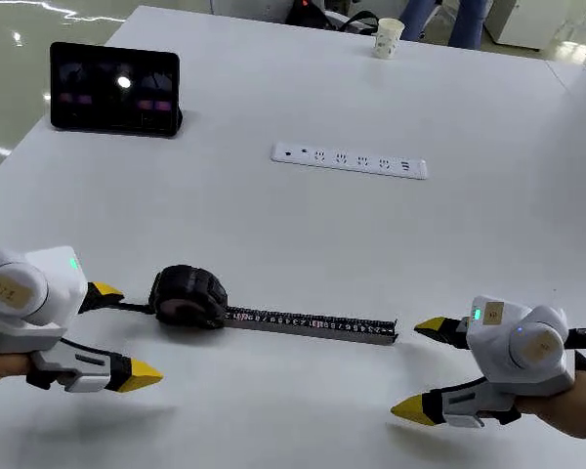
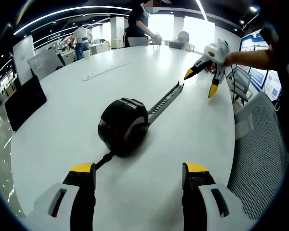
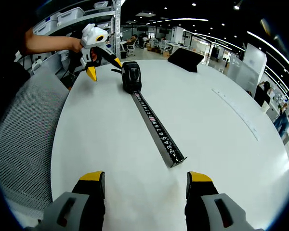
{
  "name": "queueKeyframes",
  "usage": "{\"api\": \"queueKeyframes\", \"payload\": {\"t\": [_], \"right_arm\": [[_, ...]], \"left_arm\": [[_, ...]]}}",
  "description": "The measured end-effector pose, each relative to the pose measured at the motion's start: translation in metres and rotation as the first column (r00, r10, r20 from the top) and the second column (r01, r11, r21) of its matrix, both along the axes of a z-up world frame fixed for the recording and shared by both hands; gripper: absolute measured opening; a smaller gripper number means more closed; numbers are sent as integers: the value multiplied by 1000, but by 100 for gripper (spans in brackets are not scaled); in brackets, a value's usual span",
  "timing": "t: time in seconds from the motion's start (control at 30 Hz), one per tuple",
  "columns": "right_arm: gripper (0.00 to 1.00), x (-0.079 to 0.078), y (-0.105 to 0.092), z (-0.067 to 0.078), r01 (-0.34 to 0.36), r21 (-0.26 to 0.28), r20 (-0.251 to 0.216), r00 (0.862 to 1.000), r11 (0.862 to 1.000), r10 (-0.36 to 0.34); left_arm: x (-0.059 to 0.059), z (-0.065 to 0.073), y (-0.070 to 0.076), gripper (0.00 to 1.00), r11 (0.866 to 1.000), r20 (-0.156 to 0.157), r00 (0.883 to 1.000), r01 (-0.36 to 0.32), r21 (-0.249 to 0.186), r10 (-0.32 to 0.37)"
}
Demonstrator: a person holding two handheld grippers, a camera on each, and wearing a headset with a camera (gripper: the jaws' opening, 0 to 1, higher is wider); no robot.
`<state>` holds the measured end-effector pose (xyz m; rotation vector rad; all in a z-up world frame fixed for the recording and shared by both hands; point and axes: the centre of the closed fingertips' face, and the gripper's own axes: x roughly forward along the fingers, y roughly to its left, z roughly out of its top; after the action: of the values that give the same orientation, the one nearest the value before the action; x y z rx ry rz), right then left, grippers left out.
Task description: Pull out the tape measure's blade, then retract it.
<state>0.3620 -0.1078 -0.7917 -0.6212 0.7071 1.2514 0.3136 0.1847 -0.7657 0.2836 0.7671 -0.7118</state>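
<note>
**Blade out on the table, both grippers released**

The tape measure [image 1: 188,296] lay on its side on the white table [image 1: 273,225], near the edge closest to the person. Its dark case sat toward the left, and its blade [image 1: 313,324] was drawn out flat across the tabletop to the right. The numbered face was up and the end hook pointed at the right gripper [image 1: 413,367].

The left gripper [image 1: 132,332] hovered just beside the case with its yellow-tipped jaws spread wide and nothing between them. In the left gripper view the case [image 2: 123,126] sat ahead of the jaws, apart from both tips, and a thin black strap [image 2: 105,160] trailed from it toward the left jaw.

The right gripper was likewise wide apart and empty. In the right gripper view the blade's hooked end [image 3: 176,161] stopped just short of the gap between the jaws, not touching either.

Farther back on the table were a dark tablet [image 1: 115,88], a white power strip [image 1: 350,161] and — at the far edge — a paper cup [image 1: 389,37].
</note>
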Motion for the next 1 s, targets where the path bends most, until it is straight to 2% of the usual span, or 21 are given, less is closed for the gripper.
{"api": "queueKeyframes", "payload": {"t": [0.1,0.33,0.47,0.53,0.67,0.83,0.93,1.0], "right_arm": [[70,-3,0,2,24,12,0,1000,1000,-24],[76,-11,-1,3,79,46,-5,997,996,-79],[79,-16,0,5,113,69,-11,994,991,-112],[81,-19,2,8,128,82,-6,992,988,-127],[85,-24,6,14,179,117,-5,984,977,-179],[88,-27,10,18,211,159,-12,977,965,-211],[90,-31,12,20,223,172,-10,974,960,-224],[92,-31,13,22,232,187,-4,972,955,-235]], "left_arm": [[-2,2,-1,73,999,25,999,-32,-16,32],[-11,4,-4,76,997,33,997,-66,-33,67],[-13,7,-6,77,995,46,995,-87,-45,89],[-13,10,-7,78,992,63,992,-109,-59,113],[-14,16,-10,79,987,92,985,-142,-78,148],[-16,21,-16,82,981,133,975,-165,-101,178],[-16,20,-16,83,979,124,975,-173,-104,186],[-16,21,-17,85,977,132,972,-181,-109,195]]}}
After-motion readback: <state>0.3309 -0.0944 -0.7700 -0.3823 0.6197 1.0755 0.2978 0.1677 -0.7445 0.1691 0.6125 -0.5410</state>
